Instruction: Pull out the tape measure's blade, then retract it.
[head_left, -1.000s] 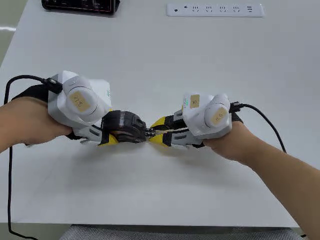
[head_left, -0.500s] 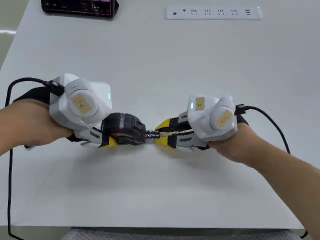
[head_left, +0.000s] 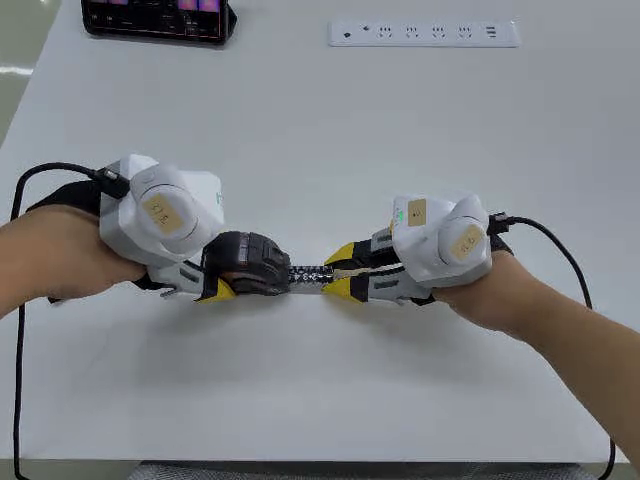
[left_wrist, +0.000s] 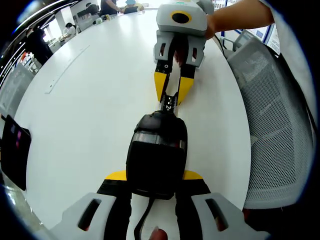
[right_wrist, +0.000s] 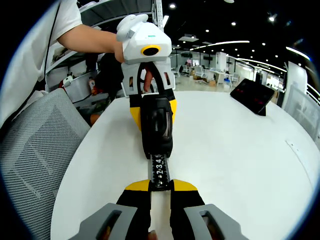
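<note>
So, the blade (head_left: 308, 274) is out a bit now: a second ago the right gripper (head_left: 338, 272) had its yellow tips right up against the mouth of the tape measure (head_left: 248, 263), half a second ago a small gap showed, and now a short stretch of printed blade spans between case and tips. In the head view the right gripper has slid off to the person's right, while the left gripper (head_left: 235, 272) and the case sit about where they were on the white surface (head_left: 300, 130); the power strip (head_left: 425, 33) and the dark screen device (head_left: 160, 18) at the far edge only shift slightly, so that's mostly camera drift. Left jaws are clamped on the black case from both sides, seen clearly in the left gripper view with the case wedged between the yellow pads. Right jaws are pinched together on the blade's free end; the right gripper view shows the blade running from its tips to the case, with the marks 3, 4, 5 readable. The blade looks straight and taut, low over the surface. Judgement: the pull-out step is under way but early, with only a short length drawn; retracting is not yet started. Risk is the thin blade slipping from the pinch.
</note>
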